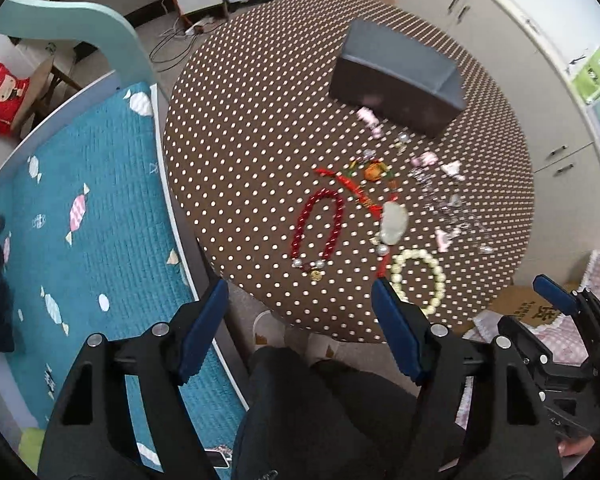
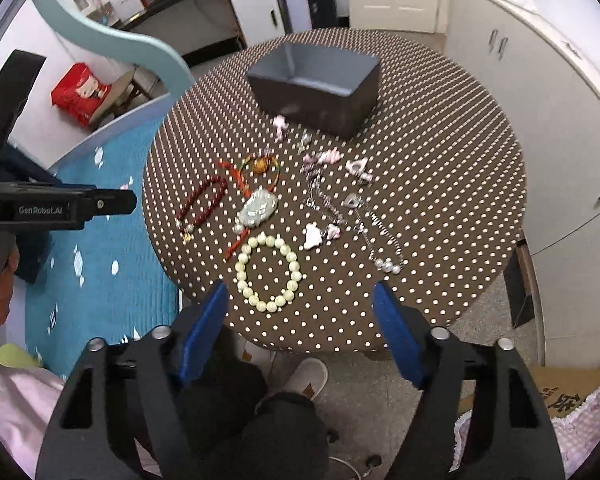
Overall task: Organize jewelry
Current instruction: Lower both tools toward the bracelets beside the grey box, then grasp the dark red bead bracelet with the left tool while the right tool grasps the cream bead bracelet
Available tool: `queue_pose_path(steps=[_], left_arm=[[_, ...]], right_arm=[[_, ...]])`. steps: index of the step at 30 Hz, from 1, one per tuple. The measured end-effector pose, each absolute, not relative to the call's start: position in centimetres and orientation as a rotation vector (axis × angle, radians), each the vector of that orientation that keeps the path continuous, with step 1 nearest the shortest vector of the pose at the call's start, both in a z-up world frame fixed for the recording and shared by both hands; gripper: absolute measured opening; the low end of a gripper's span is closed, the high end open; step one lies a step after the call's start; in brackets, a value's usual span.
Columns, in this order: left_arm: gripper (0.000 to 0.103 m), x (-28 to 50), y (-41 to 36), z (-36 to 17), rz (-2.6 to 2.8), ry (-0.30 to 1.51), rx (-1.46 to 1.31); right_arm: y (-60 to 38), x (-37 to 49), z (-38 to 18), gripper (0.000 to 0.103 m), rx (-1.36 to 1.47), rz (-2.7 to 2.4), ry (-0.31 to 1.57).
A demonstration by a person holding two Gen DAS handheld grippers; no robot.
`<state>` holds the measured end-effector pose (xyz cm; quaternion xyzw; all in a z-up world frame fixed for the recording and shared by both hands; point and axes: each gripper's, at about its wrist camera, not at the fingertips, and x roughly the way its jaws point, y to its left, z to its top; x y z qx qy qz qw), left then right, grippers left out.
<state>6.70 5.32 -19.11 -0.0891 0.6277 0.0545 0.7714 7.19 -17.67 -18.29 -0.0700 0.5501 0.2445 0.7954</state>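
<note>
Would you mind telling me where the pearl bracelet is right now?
The pearl bracelet lies near the table's front edge in the right wrist view, just below the pale jade pendant, right of the red bead bracelet.

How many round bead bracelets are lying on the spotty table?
2. The dark red bead bracelet lies near the table's left edge. The cream pearl bracelet lies nearest the camera, just before the right gripper. The tangled jewelry behind could hide more.
</note>
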Motion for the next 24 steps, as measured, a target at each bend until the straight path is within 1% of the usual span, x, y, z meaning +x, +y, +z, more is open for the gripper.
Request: queue_pose_path(steps=[2,4,10,12,14,16,17,18,20,24], left_arm=[[0.074,6.9,5.3,-19.9,0.118,1.372,-0.192],[0.074,7.1,5.4,-20.7,0.132,1.389,-0.179],[0.074,8.8,5.8,-23.3,0.116,1.427,-0.137],[0.074,9.7,6.1,-24.3,0.113,1.44,-0.119],[0.074,10.4,6.4,-25.2,0.104,1.456,-0.112],[0.074,11.4,6.6,-26.3,0.077,1.482,-0.111],[0.069,11.9,6.5,-26.8,0.075,1.487,-0.109],[0.062,12.2,6.6,-27.4,0.076,1.498,-0.101],[0.058,12.6,6.8,-28.2,0.069,1.524,-0.092],[0.058,12.5,7.0,-28.6,-0.002,1.495,-0.082]], right_arm=[[-17.3,7.3,-19.0,0.063,-0.17,0.541,1.188],[-16.5,7.6,-20.2,0.06,-0.208,0.55,1.199],[-14.6,8.3,-22.8,0.058,-0.279,0.522,1.202],[-14.1,8.8,-23.7,0.056,-0.285,0.49,1.208],[-13.7,9.2,-24.5,0.048,-0.287,0.461,1.218],[-13.2,9.4,-25.3,0.043,-0.325,0.422,1.221],[-13.0,9.4,-25.7,0.041,-0.34,0.402,1.227],[-12.9,9.6,-26.3,0.04,-0.337,0.381,1.239],[-13.1,9.6,-26.9,0.036,-0.297,0.363,1.237],[-13.7,9.5,-27.6,0.033,-0.251,0.322,1.214]])
